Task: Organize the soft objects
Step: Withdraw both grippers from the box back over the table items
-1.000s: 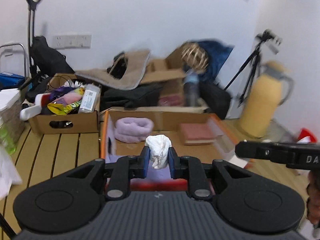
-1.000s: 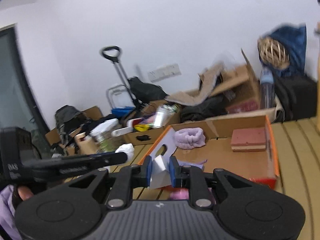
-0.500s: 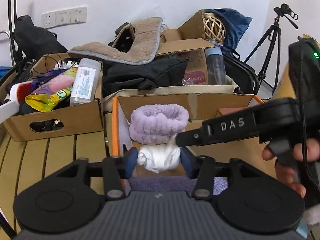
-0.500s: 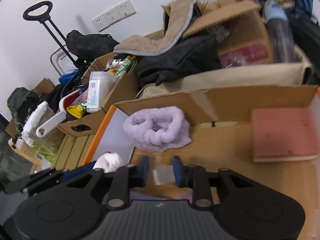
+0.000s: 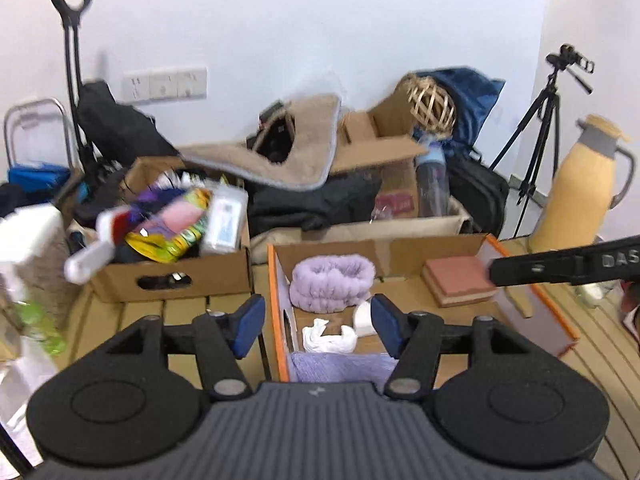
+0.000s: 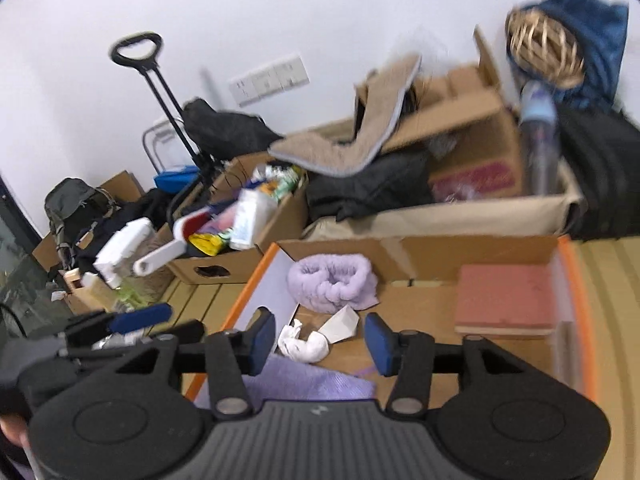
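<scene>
Both tools hang over the near end of the orange-edged cardboard box (image 5: 276, 300), and this reads as the moment just after a drop: the left gripper (image 5: 318, 326) has its jaws about half apart and opening, with nothing pinched, and the right gripper (image 6: 320, 340) is likewise opening and empty. The white cloth (image 5: 328, 338) lies crumpled on the box floor, just beside a small white wedge-shaped piece (image 6: 340, 324) at its 1 o'clock, whose material I cannot tell. The fluffy lilac band (image 5: 332, 282) sits at 12 o'clock from the cloth against the back wall, a purple towel (image 6: 304, 380) lies at 6 o'clock under the tools, and a pink block (image 6: 504, 300) rests well apart at 3 o'clock. The next move probably calls for lifting both tools out and looking for another soft item; whether any remain outside the box I cannot tell. At 10 o'clock stands a second carton (image 5: 176, 276) crammed with bottles and packets, and beyond it a tan mat (image 5: 296, 156) draped over more boxes, so reaching that way would mean clearing the orange rim and keeping the two tools from crossing each other.
</scene>
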The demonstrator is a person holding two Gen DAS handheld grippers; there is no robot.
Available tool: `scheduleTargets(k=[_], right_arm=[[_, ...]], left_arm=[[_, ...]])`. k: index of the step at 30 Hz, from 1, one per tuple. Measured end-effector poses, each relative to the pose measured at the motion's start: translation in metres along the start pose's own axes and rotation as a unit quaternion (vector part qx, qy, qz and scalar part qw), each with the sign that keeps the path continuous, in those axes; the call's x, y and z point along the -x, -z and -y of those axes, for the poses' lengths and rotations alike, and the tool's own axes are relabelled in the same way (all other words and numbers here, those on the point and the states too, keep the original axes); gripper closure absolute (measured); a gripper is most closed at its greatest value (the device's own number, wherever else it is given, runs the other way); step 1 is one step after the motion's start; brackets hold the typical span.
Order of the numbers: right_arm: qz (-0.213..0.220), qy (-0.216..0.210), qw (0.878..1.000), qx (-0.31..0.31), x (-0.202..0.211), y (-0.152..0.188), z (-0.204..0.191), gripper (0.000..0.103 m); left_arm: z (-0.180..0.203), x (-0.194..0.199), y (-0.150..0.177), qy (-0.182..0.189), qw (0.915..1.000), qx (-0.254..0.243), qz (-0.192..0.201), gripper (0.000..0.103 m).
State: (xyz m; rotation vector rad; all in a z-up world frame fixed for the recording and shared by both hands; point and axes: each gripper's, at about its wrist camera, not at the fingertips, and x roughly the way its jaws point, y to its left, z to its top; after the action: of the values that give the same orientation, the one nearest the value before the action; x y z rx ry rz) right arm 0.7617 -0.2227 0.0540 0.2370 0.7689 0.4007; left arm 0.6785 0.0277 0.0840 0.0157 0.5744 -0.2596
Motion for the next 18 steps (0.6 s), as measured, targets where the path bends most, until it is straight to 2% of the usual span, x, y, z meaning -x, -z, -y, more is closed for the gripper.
scheduleTargets(k=[4,7,13,18], right_arm=[[0.031,0.009,0.999,0.032,0.071,0.012,-0.007,0.052],[0.064,0.012,0.996,0.054,0.127,0.030,-0.016,0.048],[0.122,-0.011,0.987,0.106,0.221,0.100,-0.042,0.040],[0.163,0.026,0.975,0.151,0.268,0.180,-0.064,0.040]], left_arm=[[0.014,0.065,-0.001,-0.004,0.9993,-0.011,0.036,0.036],[0.026,0.112,0.011,-0.004,0.9979,-0.015,0.063,0.033],[0.053,0.203,0.076,-0.005,0.9925,-0.005,0.122,0.029],[0.076,0.255,0.149,-0.029,0.9883,-0.008,0.149,0.019]])
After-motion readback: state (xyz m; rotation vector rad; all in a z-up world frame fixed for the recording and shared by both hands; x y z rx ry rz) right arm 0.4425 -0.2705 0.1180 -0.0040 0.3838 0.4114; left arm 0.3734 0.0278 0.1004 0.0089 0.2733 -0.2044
